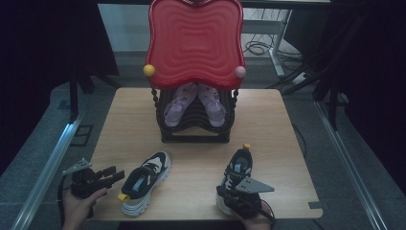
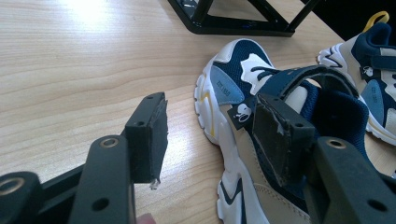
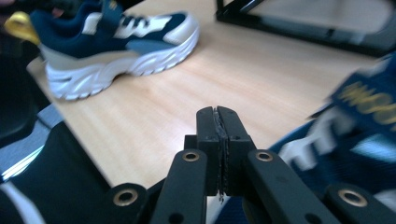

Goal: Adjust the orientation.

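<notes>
Two navy, white and beige sneakers lie on the wooden table point(image 1: 268, 120). The left sneaker point(image 1: 143, 182) point(image 2: 233, 93) point(image 3: 116, 37) has its yellow heel loop towards the front edge. My left gripper point(image 1: 118, 175) point(image 2: 210, 105) is open beside that sneaker's heel, its right jaw in front of the strap, nothing pressed between the pads. The right sneaker point(image 1: 238, 165) point(image 2: 369, 65) point(image 3: 359, 126) points its yellow loop away from me. My right gripper point(image 1: 229, 195) point(image 3: 218, 114) hovers at that sneaker's near end, jaws shut with nothing between them.
A black wire rack point(image 1: 194, 132) point(image 2: 243, 25) stands at the table's far middle, holding two pink sandals point(image 1: 179, 103) under a red wavy tray point(image 1: 194, 38). Bare wood lies between the sneakers and in front of the rack. The table's front edge runs close below both hands.
</notes>
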The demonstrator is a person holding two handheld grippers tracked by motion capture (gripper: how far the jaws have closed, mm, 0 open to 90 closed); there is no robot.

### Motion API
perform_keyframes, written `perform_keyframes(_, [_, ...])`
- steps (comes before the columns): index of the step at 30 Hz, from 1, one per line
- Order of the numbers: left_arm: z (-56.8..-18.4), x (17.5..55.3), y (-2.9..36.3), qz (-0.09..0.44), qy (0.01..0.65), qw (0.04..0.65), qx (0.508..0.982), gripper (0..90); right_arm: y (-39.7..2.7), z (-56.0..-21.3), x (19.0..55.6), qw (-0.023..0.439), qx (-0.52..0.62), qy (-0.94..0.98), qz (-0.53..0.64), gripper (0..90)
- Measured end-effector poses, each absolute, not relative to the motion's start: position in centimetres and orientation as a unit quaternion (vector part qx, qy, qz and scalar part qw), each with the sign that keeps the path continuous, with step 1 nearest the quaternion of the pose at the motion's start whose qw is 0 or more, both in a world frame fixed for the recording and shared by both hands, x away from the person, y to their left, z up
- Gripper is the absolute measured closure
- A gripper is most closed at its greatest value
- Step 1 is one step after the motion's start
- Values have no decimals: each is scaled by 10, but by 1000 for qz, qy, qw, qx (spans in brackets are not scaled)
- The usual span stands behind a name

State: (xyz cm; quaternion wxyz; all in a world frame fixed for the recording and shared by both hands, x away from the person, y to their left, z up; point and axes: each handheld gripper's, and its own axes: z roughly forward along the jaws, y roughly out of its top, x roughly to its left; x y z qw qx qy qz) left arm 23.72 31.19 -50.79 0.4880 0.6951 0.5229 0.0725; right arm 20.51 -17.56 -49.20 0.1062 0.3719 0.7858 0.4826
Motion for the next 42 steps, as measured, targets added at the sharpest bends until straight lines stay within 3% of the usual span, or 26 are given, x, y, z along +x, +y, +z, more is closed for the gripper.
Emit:
perform_keyframes(27, [-513,242,314,69,526,483,697,446,-178,-510,196,103,385,805,440,889])
perform_keyframes(42, [-517,244,313,56,530,483,695,445,-237,-513,187,123,410,782,453,891])
